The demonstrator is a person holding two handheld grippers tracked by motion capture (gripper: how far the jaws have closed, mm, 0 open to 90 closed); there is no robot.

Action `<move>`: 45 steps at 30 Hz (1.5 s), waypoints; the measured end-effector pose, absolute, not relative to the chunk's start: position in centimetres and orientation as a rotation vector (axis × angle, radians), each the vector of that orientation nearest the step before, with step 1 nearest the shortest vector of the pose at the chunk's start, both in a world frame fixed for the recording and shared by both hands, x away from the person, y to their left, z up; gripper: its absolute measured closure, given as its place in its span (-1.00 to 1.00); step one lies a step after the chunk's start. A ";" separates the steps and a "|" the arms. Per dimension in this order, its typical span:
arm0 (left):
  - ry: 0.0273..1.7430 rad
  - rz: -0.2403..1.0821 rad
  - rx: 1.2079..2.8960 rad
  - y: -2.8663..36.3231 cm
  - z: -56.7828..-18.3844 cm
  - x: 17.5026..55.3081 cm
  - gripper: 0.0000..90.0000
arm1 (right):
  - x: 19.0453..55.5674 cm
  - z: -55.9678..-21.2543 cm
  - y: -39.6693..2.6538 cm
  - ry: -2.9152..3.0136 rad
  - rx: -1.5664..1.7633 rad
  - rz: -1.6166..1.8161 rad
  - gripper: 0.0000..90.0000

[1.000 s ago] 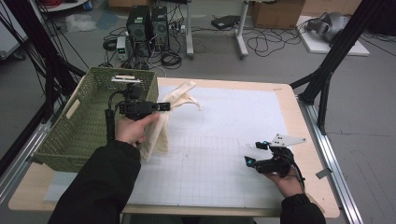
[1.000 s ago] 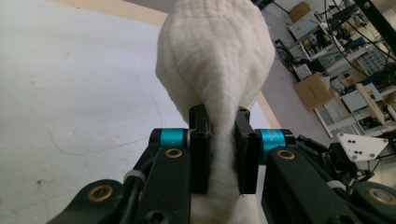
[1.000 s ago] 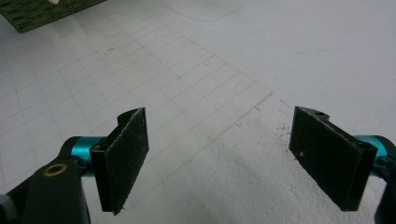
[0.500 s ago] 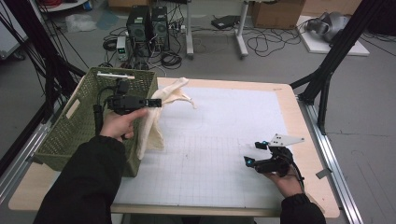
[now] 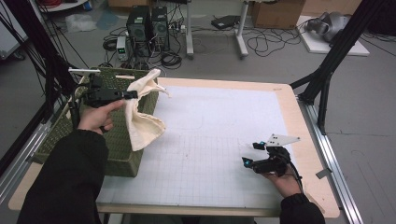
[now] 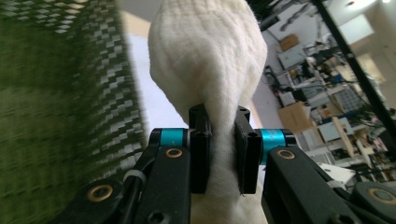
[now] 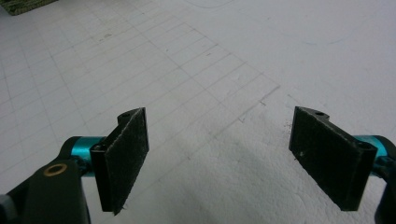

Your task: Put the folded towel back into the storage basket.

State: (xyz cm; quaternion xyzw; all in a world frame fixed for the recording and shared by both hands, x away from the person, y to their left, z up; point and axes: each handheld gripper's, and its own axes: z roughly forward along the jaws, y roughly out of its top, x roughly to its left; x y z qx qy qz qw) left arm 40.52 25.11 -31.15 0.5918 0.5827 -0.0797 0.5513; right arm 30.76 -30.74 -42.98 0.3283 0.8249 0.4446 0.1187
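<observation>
A cream cloth [image 5: 140, 119] hangs over the right rim of the green woven basket [image 5: 116, 149], part of it draped down the basket's outer wall. My left gripper [image 5: 130, 94] is shut on the cloth near its top, above the basket's rim. In the left gripper view the cloth [image 6: 205, 56] is pinched between the two black pads [image 6: 201, 149], with the basket wall [image 6: 60, 102] blurred on the left. My right gripper [image 5: 249, 154] rests low over the white grid mat [image 5: 210, 140] at the right, jaws open. Nothing lies between its pads [image 7: 123, 154] in the right gripper view.
The basket stands on the table's left side, close to the left edge. Black frame posts [image 5: 327, 70] rise beside the table at right and left. Computers and cables [image 5: 149, 28] lie on the floor beyond the far edge.
My left gripper has carried the cloth leftward, from over the mat to above the basket's rim, and the cloth now drapes over that rim. The right gripper has stayed where it was.
</observation>
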 end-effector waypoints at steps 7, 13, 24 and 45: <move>1.439 -0.159 1.396 27.3 -32.3 40.5 0.77 | 30.8 -43.0 -30.7 2.424 0.956 1.288 -0.58; 1.454 -0.153 1.436 28.7 -32.5 40.0 0.76 | 30.8 -43.0 -30.7 2.427 0.952 1.289 -0.57; 1.500 -0.164 1.545 31.2 -33.0 39.1 0.76 | 30.8 -43.1 -30.7 2.427 0.945 1.282 -0.57; 1.635 0.116 1.561 29.5 -36.9 40.1 0.76 | 30.8 -43.1 -30.6 2.429 0.935 1.280 -0.56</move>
